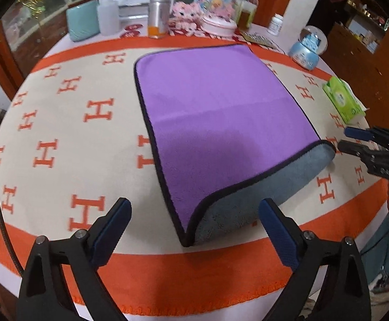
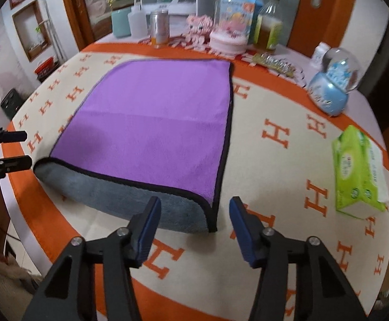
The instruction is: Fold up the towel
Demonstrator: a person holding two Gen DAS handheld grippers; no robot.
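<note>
— Left wrist view: what surrounds the towel (image 1: 221,123)?

— It lies folded on the blanket (image 1: 60,123), a cream cloth with orange H letters. Far off stand a metal can (image 1: 158,16), a pink tin (image 1: 218,25) and a blue snow globe (image 1: 308,46); a green tissue pack (image 1: 344,101) sits at the right. None touches it.

— And its make?

— Plush purple top, grey fleecy underside, black piping; the near edge bulges in a soft roll.

— The grippers?

— The left gripper (image 1: 194,224) hovers near that roll, fingers spread wide, holding nothing. The right gripper (image 2: 194,222), likewise parted and empty, hangs by the near right corner
</note>
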